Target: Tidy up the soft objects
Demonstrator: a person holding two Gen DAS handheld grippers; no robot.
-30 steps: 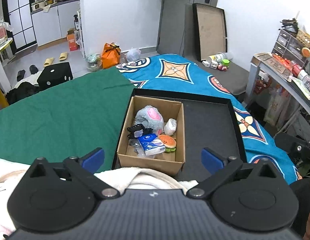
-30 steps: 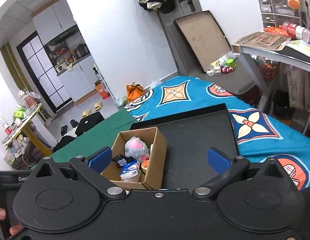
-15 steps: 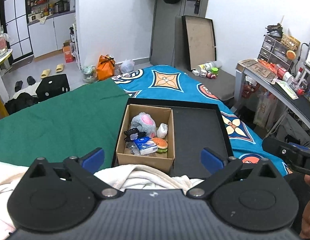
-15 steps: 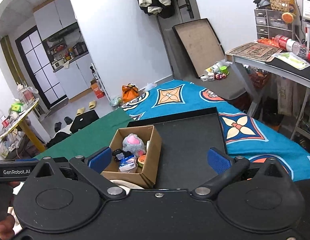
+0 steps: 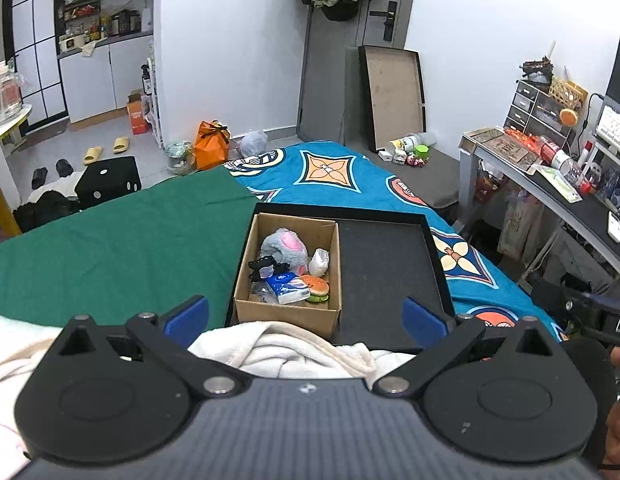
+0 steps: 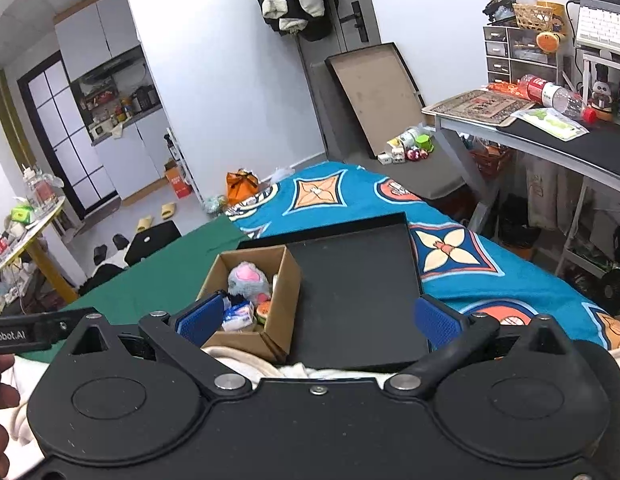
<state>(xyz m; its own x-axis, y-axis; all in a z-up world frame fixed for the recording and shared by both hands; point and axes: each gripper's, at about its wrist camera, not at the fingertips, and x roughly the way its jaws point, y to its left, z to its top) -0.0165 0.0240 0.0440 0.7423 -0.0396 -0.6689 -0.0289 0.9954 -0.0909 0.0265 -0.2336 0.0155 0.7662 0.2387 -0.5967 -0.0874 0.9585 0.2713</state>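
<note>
Handling: plush toy [image 5: 284,246] judged light, squashy; best pinched at its rounded body
Location: toy sits inside cardboard box [image 5: 288,312] on black tray [image 5: 390,264]
Left gripper [image 5: 306,316]: spread, empty
Right gripper [image 6: 318,318]: spread, empty

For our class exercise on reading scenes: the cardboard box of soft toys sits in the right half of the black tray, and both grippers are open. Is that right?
Not quite. The box sits in the left half of the tray, as the left wrist view shows; the right half is bare. Left gripper and right gripper are indeed open.
</note>
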